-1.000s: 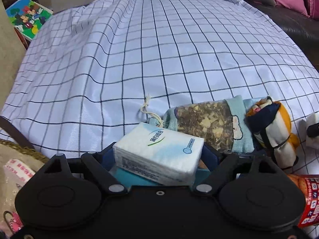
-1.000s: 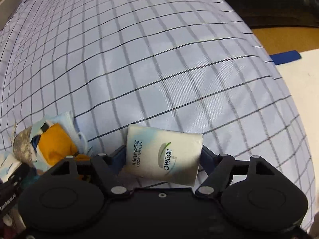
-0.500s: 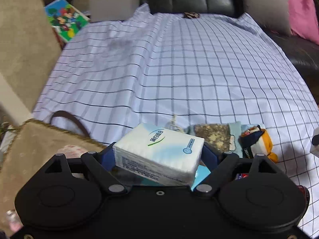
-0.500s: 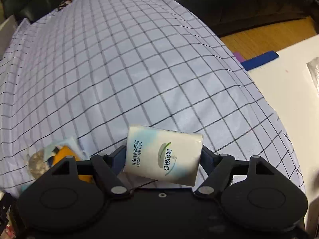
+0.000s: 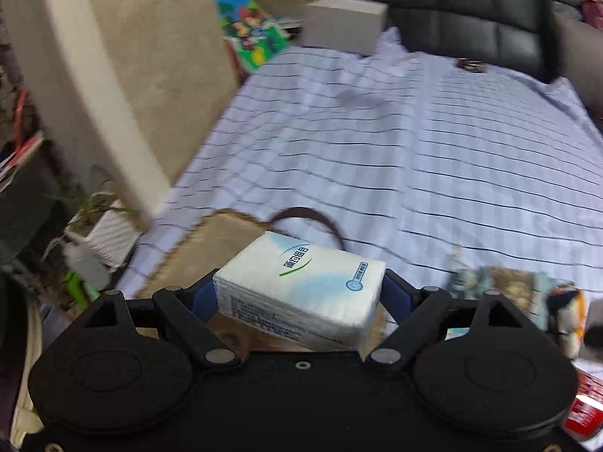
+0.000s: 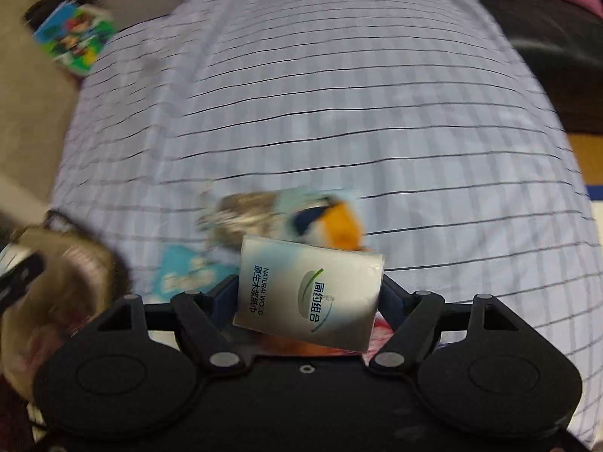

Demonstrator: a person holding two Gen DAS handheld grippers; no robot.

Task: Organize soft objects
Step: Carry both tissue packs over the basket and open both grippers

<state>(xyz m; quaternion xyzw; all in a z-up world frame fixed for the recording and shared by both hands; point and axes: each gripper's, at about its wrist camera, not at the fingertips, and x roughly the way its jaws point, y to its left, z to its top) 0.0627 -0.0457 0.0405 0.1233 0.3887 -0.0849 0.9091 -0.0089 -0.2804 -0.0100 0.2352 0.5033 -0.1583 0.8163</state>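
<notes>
Checked cloth (image 5: 433, 158) covers the surface. Left gripper (image 5: 299, 293) jaws clamp one tissue pack (image 5: 301, 290) across its ends; right gripper (image 6: 307, 293) jaws clamp another pack (image 6: 309, 290). Both look light, compressible and slick-wrapped; a grip on the short ends suits them.

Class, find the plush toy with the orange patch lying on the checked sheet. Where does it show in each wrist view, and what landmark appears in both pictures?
Left wrist view: the plush toy lies at the far right edge, low down, beside the dried-herb pouch.
Right wrist view: the plush toy lies near the middle, just above the tissue pack held in the right gripper.
Shared landmark: the colourful cartoon book at the upper left.
</notes>
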